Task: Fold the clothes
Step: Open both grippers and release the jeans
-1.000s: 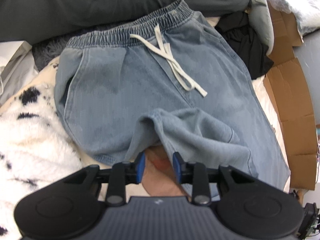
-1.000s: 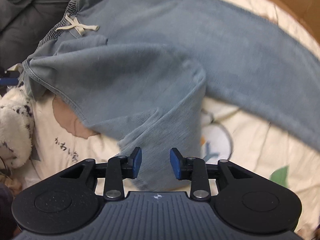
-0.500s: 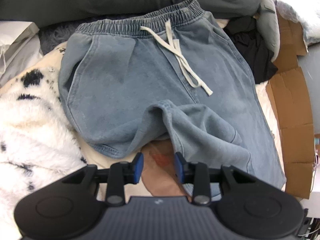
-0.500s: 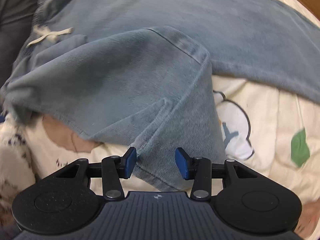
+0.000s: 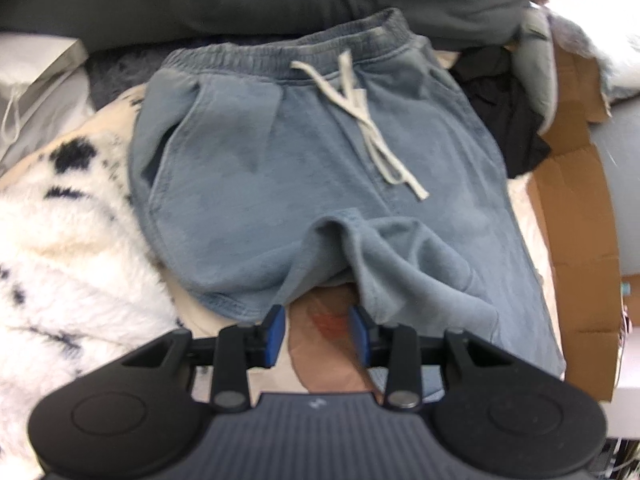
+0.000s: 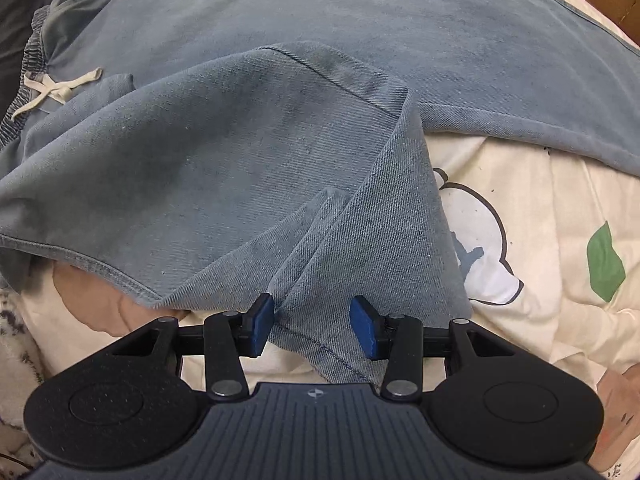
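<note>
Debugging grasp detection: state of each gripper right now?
Left gripper: open, holding nothing; pants just ahead.
Right gripper: open, pant hem between the jaws, not clamped.

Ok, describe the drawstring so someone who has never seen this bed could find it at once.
Start from the blue denim trousers spread over the printed bedsheet. Go up to their gathered elastic waistband, next to the dark grey bedding. The drawstring hangs from its middle: a flat cream cord, tied, the only pale strip on the blue cloth.

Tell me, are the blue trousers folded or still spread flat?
Partly folded: one leg of the blue trousers lies doubled over the waist part; the other leg stretches out flat.
</note>
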Action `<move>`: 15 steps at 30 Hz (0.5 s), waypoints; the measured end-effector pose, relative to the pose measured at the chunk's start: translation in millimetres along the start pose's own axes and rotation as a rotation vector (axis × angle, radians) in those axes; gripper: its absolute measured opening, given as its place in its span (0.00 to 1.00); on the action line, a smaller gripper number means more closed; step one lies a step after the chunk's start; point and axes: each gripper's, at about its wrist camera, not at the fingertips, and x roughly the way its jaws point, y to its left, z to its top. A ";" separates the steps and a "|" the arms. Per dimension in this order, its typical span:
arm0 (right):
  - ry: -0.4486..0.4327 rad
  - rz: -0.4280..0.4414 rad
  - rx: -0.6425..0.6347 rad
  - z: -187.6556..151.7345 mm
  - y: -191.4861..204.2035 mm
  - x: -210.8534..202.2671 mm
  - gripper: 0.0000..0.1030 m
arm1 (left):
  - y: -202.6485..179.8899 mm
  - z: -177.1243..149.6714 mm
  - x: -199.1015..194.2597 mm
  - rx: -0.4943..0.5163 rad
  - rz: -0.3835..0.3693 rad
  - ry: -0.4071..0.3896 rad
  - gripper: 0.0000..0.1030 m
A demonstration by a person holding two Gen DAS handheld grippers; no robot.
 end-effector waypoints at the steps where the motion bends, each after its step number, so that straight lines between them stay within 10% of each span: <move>1: -0.002 0.009 0.002 -0.6 -1.3 0.4 0.45 | -1.2 -0.8 0.9 0.010 -0.003 0.002 0.37; 15: -0.031 -0.052 0.034 -11.0 12.5 5.1 0.42 | 4.0 -7.1 9.8 0.010 0.000 0.026 0.37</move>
